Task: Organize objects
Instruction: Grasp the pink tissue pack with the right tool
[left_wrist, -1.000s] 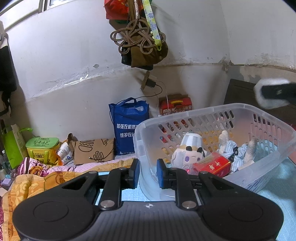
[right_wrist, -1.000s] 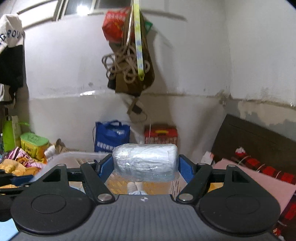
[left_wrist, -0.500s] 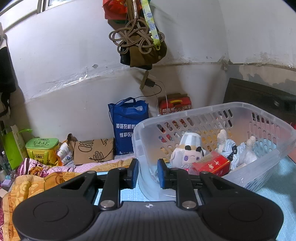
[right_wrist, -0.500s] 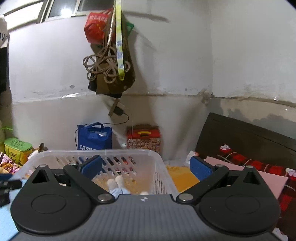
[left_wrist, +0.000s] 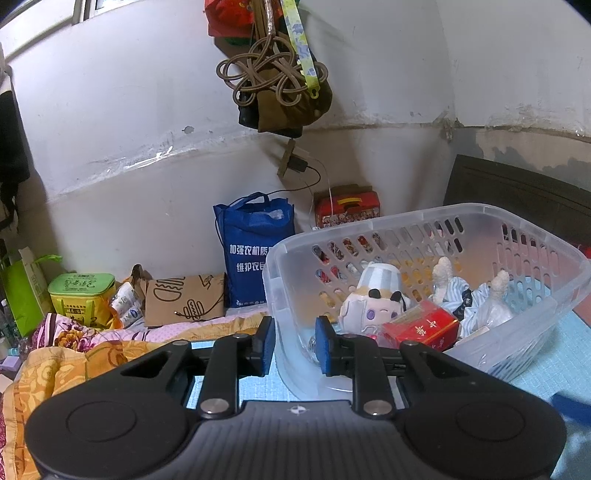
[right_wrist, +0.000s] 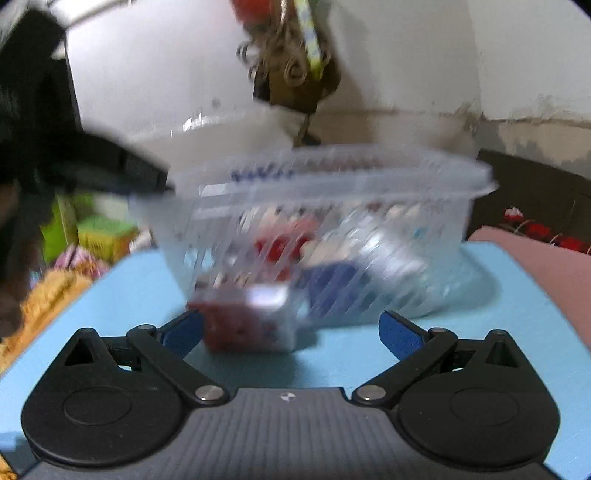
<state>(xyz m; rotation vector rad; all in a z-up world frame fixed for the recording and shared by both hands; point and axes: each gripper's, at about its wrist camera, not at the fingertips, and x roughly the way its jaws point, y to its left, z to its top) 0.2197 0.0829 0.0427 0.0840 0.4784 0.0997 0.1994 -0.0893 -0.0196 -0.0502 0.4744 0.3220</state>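
Note:
A clear slotted plastic basket (left_wrist: 369, 225) stands on the light blue table (right_wrist: 498, 314). In it lie a white plush toy (left_wrist: 373, 306), a red box (left_wrist: 421, 328) and a striped cloth doll (left_wrist: 454, 291). My left gripper (left_wrist: 294, 345) is shut on the basket's near corner wall; in the right wrist view it (right_wrist: 144, 177) reaches the rim from the left. My right gripper (right_wrist: 291, 332) hangs wide open low over the table in front of the basket (right_wrist: 461, 177). A small red and white box (right_wrist: 247, 321) lies blurred between its jaws, close to the left pad. A silvery wrapped roll (right_wrist: 384, 251) shows through the basket wall.
Against the wall stand a blue shopping bag (left_wrist: 255, 254), a brown paper bag (left_wrist: 184, 299), a green tin (left_wrist: 81, 291) and a red case (left_wrist: 347, 206). A brown bag with knotted cord (left_wrist: 280, 85) hangs above. Flowered bedding (left_wrist: 74, 350) lies left, a dark headboard (left_wrist: 517, 199) right.
My right gripper opened and let go of the wrapped roll over the basket, then dropped down in front of the basket. The left gripper stayed at the basket's corner.

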